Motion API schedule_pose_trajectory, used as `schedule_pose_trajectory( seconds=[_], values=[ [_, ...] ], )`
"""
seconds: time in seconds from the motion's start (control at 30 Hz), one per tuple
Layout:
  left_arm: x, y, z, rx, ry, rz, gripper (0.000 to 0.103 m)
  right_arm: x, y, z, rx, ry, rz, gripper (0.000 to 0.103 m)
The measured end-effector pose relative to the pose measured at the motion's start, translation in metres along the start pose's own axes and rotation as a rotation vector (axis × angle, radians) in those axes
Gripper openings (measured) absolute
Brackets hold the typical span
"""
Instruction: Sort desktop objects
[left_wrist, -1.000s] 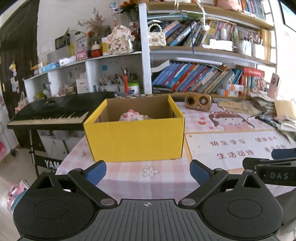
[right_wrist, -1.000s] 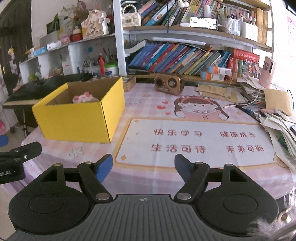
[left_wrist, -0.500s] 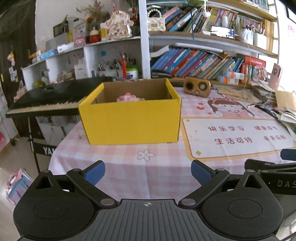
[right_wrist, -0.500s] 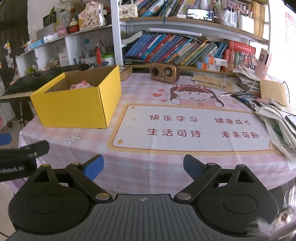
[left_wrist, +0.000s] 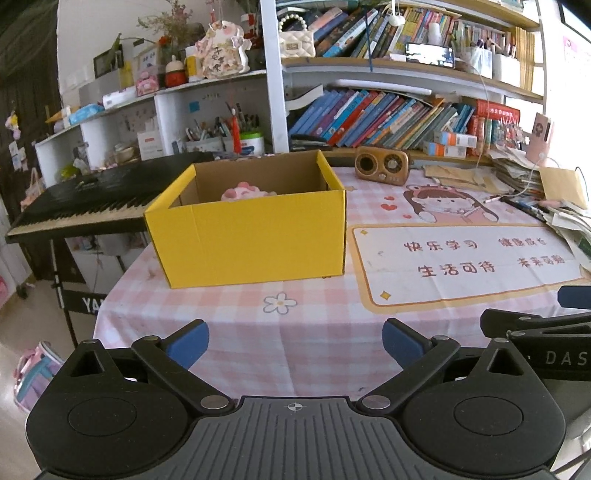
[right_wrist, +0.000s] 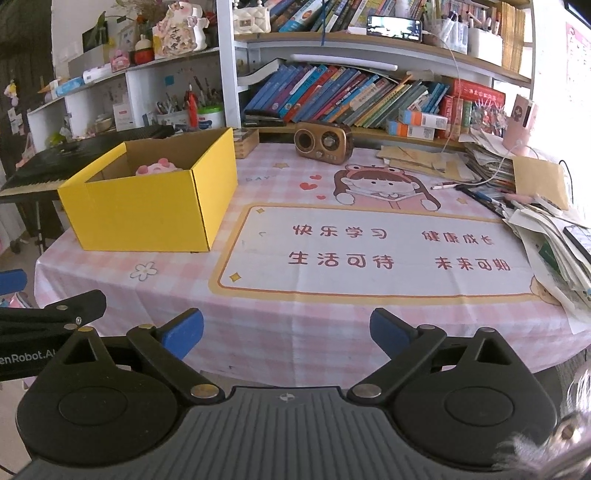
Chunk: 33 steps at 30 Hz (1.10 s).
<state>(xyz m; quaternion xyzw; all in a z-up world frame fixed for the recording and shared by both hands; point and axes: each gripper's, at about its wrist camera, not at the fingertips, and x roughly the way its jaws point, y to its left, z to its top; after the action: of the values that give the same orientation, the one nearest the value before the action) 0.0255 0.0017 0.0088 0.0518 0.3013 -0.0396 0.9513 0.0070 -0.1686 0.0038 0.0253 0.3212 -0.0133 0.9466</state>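
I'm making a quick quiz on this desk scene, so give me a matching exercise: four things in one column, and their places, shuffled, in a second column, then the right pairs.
Things:
1. pink plush toy
2. brown retro radio
3. yellow box
4. stack of papers

Places:
A. right edge of the table
B. inside the yellow box
C. left part of the table, near the keyboard
D. back of the table, below the row of books

Pairs: 1-B, 2-D, 3-C, 4-A
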Motion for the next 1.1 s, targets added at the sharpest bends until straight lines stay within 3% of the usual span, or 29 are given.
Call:
schedule_pose_trajectory(
  seconds=[1.1],
  values=[
    [0.0040, 0.0016, -0.0006, -0.003, 0.017, -0.014, 0.103, 0.0053, 0.0004, -0.0016, 0.004, 0.026, -0.011, 0.099]
  ],
)
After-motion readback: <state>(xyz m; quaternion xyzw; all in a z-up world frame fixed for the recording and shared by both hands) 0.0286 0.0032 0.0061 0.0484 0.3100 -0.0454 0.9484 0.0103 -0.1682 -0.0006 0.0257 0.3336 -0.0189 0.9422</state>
